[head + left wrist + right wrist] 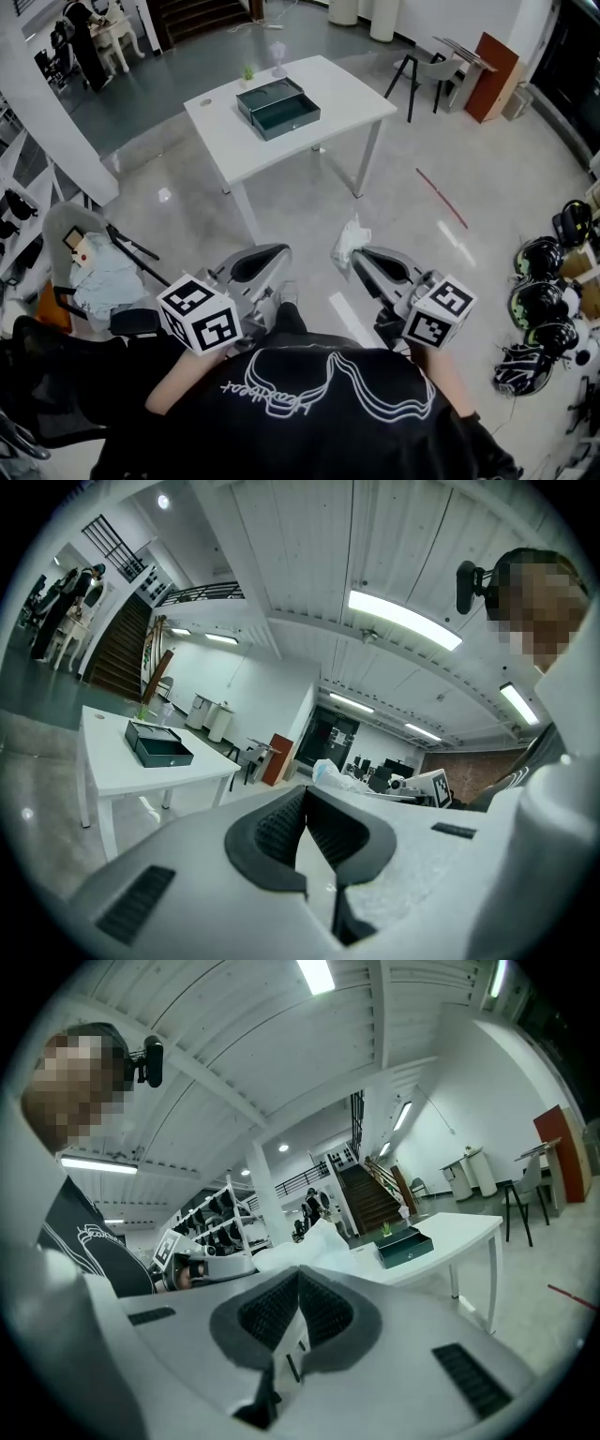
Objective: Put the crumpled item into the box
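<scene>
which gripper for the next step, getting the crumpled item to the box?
Right. The right gripper is shut on the crumpled item; the left gripper is shut with nothing in it. The box sits on the table, well ahead of both.

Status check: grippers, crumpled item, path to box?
Right gripper shut on crumpled item. Left gripper shut, empty. Box on table, well ahead. Nothing seen in the way.

Side by side, pointing forward, left gripper (279, 253) closed empty, right gripper (359, 255) pinching crumpled item (350, 237)
</scene>
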{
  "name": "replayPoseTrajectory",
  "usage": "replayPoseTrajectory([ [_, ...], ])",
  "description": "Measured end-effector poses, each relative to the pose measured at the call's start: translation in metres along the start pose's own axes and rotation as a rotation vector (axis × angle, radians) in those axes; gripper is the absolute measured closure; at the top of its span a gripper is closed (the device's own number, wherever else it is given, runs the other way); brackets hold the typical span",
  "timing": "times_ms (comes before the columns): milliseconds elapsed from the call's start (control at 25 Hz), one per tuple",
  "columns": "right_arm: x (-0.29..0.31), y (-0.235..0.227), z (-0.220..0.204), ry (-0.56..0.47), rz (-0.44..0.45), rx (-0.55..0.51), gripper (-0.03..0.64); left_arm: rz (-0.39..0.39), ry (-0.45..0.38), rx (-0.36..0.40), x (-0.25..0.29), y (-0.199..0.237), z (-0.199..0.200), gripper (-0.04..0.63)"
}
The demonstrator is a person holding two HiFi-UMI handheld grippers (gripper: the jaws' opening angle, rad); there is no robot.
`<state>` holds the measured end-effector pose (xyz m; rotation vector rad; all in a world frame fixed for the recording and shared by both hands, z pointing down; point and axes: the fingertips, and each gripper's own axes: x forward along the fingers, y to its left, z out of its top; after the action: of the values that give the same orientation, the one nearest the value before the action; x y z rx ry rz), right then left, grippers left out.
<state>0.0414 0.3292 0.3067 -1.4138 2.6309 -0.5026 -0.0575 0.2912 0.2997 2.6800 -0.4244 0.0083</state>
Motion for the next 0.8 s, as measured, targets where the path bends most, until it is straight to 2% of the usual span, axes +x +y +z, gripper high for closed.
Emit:
replayPoseTrajectory([
  [400,0.070,-0.067,0.000,0.047,-0.009,0.056,0.612,0.019,0.051,-0.062,0.043,0.086,0.009,0.591],
  [800,0.167,-0.169,0.024,0.089,-0.076,0.131,0.612,-0.011,0.118,-0.114,0.123,0.206,0.056,0.591],
])
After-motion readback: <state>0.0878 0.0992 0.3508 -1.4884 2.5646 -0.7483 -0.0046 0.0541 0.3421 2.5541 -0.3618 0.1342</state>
